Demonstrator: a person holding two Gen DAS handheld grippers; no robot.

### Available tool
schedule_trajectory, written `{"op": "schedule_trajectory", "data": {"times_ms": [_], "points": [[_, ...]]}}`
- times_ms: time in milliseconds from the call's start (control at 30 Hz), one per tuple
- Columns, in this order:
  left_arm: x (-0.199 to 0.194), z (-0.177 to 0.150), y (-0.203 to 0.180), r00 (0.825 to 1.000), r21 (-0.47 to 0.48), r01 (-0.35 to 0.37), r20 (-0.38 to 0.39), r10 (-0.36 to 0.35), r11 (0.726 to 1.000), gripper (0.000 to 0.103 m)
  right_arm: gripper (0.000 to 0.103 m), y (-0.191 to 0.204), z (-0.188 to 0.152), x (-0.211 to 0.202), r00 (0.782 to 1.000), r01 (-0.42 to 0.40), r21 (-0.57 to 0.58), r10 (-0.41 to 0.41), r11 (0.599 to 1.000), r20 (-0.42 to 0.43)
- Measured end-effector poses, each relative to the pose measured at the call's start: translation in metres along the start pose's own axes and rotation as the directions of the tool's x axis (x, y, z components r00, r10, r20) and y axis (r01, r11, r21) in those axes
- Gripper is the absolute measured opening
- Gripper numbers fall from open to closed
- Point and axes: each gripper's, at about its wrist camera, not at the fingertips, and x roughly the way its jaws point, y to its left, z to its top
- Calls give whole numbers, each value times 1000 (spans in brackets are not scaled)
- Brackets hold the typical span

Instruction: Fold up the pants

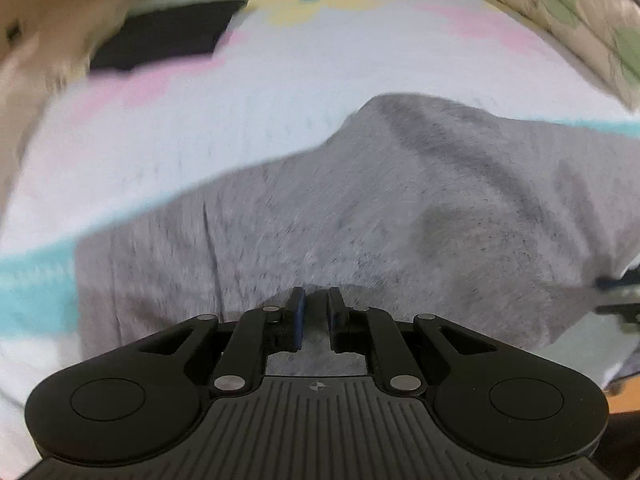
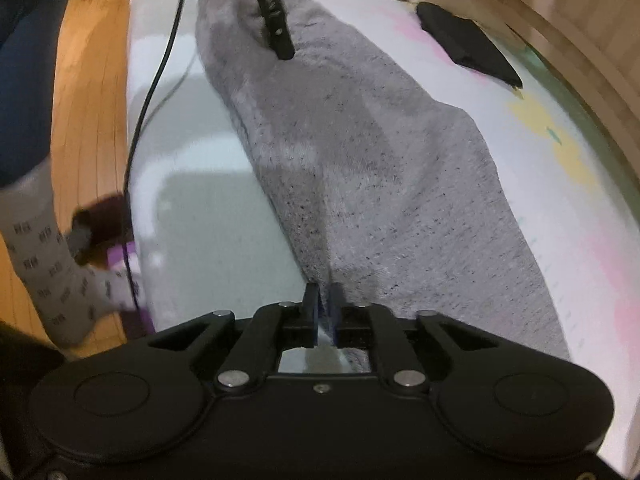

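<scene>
Pants [image 2: 372,168]: grey, lying lengthwise on the bed sheet [image 1: 240,120], near its edge, seemingly mid-fold.
Left tongs [image 1: 313,312]: nearly together, seemingly pinching grey cloth to carry one end.
Right tongs [image 2: 323,308]: clamped on the pants' near edge, matching the lift.
Black cloth [image 2: 468,46]: set aside, well apart.

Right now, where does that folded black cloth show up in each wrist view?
Left wrist view: the black cloth lies upper left on the pastel sheet, beyond the grey pants.
Right wrist view: the black cloth lies upper right, past the pants' far edge.
Shared landmark: the yellow patch on the sheet, near the cloth in both.
</scene>
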Motion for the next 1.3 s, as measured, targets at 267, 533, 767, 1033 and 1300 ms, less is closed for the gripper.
{"op": "schedule_trajectory", "data": {"times_ms": [267,533,767,1033,1300], "points": [[-9,19,-87,965,-19,234,123,-230,972,12,53,-64,-12,-33,998,-13,397,-14,918,64],[28,13,-137,958,127,273,-130,-257,954,13,53,-136,-79,-38,966,257,675,-160,691,-204],[1,51,-149,953,56,281,102,-285,958,13,53,-215,-153,-84,909,415,794,-179,444,-375],[41,71,-224,939,142,339,11,-344,930,13,53,-257,-273,-139,899,436,899,-64,34,-433],[65,65,-239,938,178,346,-63,-340,921,14,53,-257,-321,-148,916,389,914,-61,-115,-398]]}}
